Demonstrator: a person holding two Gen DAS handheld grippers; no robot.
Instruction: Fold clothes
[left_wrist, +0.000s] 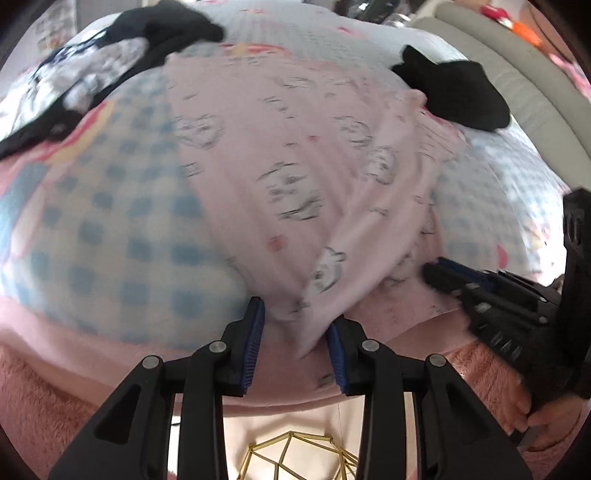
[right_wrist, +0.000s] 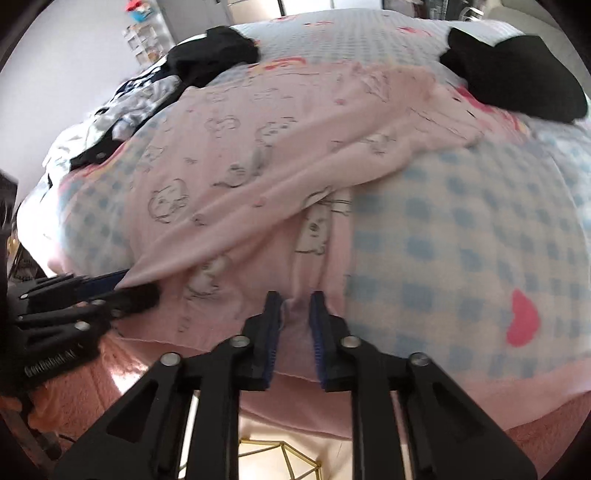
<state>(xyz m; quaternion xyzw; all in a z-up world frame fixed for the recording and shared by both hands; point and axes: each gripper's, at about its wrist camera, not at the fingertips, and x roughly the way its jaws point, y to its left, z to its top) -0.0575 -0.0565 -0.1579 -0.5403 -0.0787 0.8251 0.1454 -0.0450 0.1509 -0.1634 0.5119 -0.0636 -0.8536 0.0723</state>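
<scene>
A pink garment with a cartoon print (left_wrist: 288, 155) lies spread lengthwise on the blue-checked bed cover (left_wrist: 122, 229); it also shows in the right wrist view (right_wrist: 258, 162). My left gripper (left_wrist: 295, 325) has its jaws apart, with the garment's near corner hanging loosely between them. My right gripper (right_wrist: 295, 314) has its jaws close together on a bunched fold of the garment's near edge. The right gripper also shows at the right of the left wrist view (left_wrist: 443, 273). The left gripper shows at the left of the right wrist view (right_wrist: 122, 288).
A black folded garment (left_wrist: 454, 92) lies at the far right of the bed. A pile of black and white clothes (left_wrist: 92, 70) lies at the far left. A pink fluffy blanket (left_wrist: 44, 398) edges the bed's near side. A gold wire frame (left_wrist: 295, 458) stands below.
</scene>
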